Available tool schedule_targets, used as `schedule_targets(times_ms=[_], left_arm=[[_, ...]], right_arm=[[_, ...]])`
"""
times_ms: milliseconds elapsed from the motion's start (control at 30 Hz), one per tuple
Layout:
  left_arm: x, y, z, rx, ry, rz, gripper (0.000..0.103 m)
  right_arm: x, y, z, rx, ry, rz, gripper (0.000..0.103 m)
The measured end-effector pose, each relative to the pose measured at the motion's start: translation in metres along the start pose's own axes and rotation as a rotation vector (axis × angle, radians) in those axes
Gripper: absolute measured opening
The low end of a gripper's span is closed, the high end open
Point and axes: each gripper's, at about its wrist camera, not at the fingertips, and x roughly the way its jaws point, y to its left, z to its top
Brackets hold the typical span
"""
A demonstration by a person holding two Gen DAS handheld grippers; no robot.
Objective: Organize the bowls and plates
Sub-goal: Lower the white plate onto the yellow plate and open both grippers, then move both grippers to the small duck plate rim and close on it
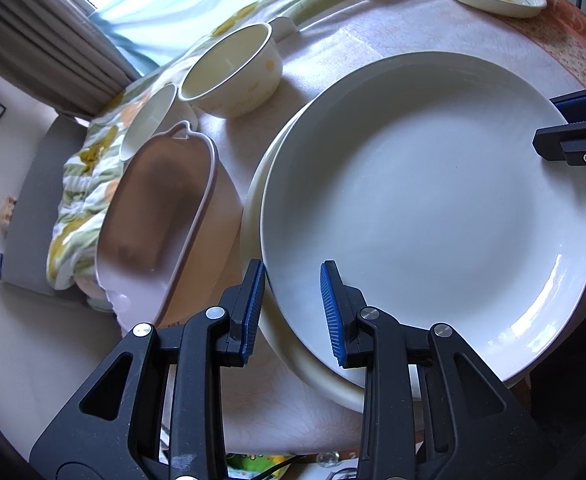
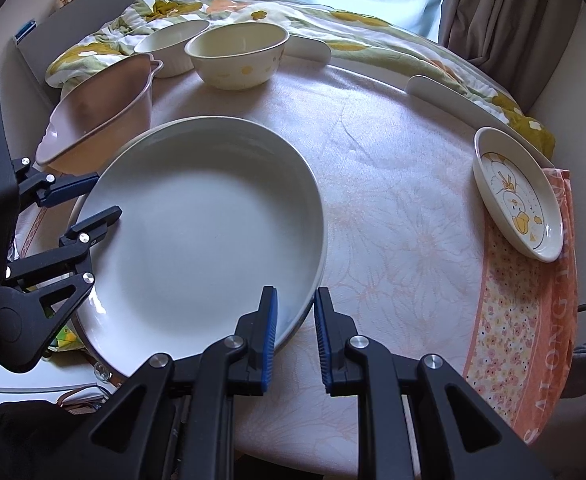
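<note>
A large, round, glossy white ceramic plate (image 1: 425,208) sits on a second, cream-coloured plate (image 1: 269,344) on a round table (image 2: 393,216) covered with a pale floral cloth. The left claw (image 1: 291,312) is clenched on the white plate's near-left rim, one blue pad above and one below. The right claw (image 2: 295,338) pinches the opposite rim the same way.

Likely risks: glazed ceramic may slip from such narrow edge grips. Uneven lifting would tilt it. The cream plate beneath could drag along. A pink oval baking dish (image 1: 161,216) lies just beside the stack and could be knocked.
</note>
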Motion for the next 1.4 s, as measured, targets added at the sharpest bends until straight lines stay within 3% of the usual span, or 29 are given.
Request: schedule_targets(times_ms=[100,400,567,767,867,900,933,967,1000,1033,1267,1333,1400], left_arm=[[-0.001,-0.002,-0.001,0.005,0.000,0.028,0.026],[-0.001,0.003,0.000,-0.017,0.007,0.004,0.026],[-0.025,0.020,0.012,-0.073,-0.024,-0.026,0.026],[-0.073,0.053,0.054,-0.201,-0.148,-0.253,0.026],[-0.091,0.059,0.083,-0.228,-0.219,-0.356,0.037],[-0.095,0.059,0.096,-0.233,-0.235,-0.390,0.066],[-0.098,0.058,0.110,-0.241,-0.245,-0.414,0.103],[-0.103,0.056,0.123,-0.252,-0.273,-0.434,0.102],[-0.105,0.054,0.136,-0.253,-0.304,-0.463,0.103],[-0.106,0.051,0.148,-0.245,-0.322,-0.489,0.103],[-0.066,-0.001,0.230,-0.211,-0.259,-0.608,0.103],[-0.038,-0.020,0.254,-0.226,-0.200,-0.677,0.103],[-0.012,-0.039,0.270,-0.227,-0.144,-0.699,0.102]], right_arm=[[0.000,0.003,-0.001,-0.004,-0.002,-0.014,0.017],[-0.002,0.001,-0.001,0.002,-0.010,-0.016,0.018],[-0.032,-0.017,0.004,0.083,-0.089,0.009,0.018],[-0.079,-0.066,0.001,0.281,-0.177,0.013,0.018],[-0.098,-0.097,-0.006,0.374,-0.212,0.005,0.018],[-0.103,-0.105,-0.007,0.396,-0.218,-0.004,0.022],[-0.107,-0.114,-0.007,0.416,-0.222,-0.016,0.028],[-0.113,-0.127,-0.009,0.444,-0.228,-0.029,0.054],[-0.117,-0.137,-0.010,0.465,-0.238,-0.030,0.089],[-0.122,-0.149,-0.012,0.491,-0.262,-0.025,0.100],[-0.106,-0.221,-0.023,0.678,-0.266,-0.010,0.103],[-0.086,-0.240,-0.026,0.726,-0.257,0.038,0.103],[-0.060,-0.258,-0.030,0.795,-0.251,0.095,0.103]])
